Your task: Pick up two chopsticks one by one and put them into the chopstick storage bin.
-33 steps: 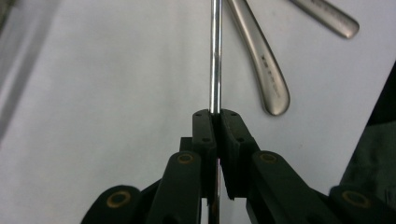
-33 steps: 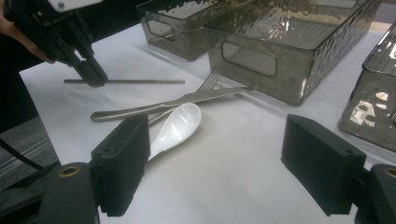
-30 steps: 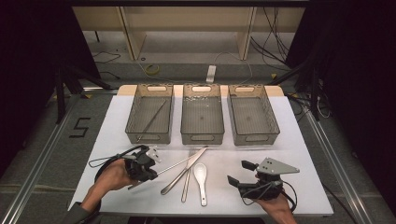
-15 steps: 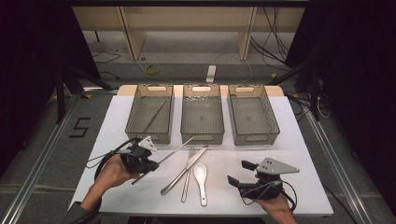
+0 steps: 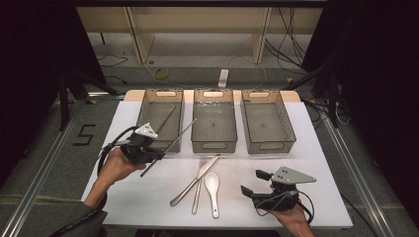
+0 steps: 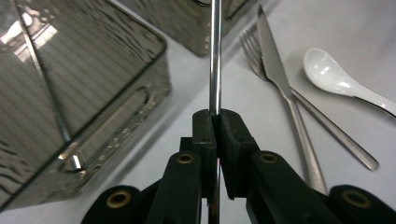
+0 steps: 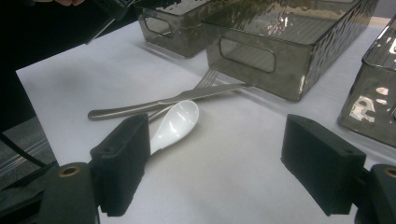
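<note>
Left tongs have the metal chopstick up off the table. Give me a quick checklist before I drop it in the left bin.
1. Left tongs shut on the chopstick: ok.
2. Chopstick lifted off the table: ok.
3. Left bin open, one chopstick already inside: ok.
4. Held chopstick lined up over the left bin: not ok, its tip points toward the middle bin.
5. Right tongs open and away from the bins: ok.
6. Knife, fork and spoon undisturbed: ok.

The left hand-held gripper (image 5: 148, 150) is raised, jaws clamped (nearly meeting); the right hand-held gripper (image 5: 257, 183) rests low, agape.
</note>
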`<state>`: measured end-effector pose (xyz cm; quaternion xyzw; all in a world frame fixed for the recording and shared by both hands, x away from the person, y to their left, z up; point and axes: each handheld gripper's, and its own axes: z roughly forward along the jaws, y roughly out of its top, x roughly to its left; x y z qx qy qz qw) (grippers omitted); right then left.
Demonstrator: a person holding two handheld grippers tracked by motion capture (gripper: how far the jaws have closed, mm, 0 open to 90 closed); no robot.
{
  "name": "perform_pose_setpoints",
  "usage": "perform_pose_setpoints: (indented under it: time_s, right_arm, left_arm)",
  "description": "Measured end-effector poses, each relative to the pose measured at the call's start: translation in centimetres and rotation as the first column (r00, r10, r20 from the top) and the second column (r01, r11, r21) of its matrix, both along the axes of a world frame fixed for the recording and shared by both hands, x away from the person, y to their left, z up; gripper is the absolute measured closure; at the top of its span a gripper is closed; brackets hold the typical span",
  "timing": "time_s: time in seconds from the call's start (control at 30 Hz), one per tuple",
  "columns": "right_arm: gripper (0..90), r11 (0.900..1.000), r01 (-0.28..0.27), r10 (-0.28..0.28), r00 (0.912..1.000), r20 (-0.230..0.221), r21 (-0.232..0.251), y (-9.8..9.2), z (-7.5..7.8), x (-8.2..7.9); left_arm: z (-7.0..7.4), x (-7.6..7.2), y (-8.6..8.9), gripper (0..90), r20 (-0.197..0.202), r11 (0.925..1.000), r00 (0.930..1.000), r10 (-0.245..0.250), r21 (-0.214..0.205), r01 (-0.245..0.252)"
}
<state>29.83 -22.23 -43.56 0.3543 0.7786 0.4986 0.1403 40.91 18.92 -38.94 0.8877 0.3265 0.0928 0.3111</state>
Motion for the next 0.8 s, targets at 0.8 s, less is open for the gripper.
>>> perform_pose_setpoints:
  time_s: [0.8]
  right_arm:
    - [24.6, 1.0, 0.002, -0.002, 1.0, -0.003, 0.004, -0.1, 0.0, 0.0]
  left_arm:
    - [3.1, 6.0, 0.5, 84.7, 0.036, 0.9908, 0.9922, 0.12, -0.068, -0.117]
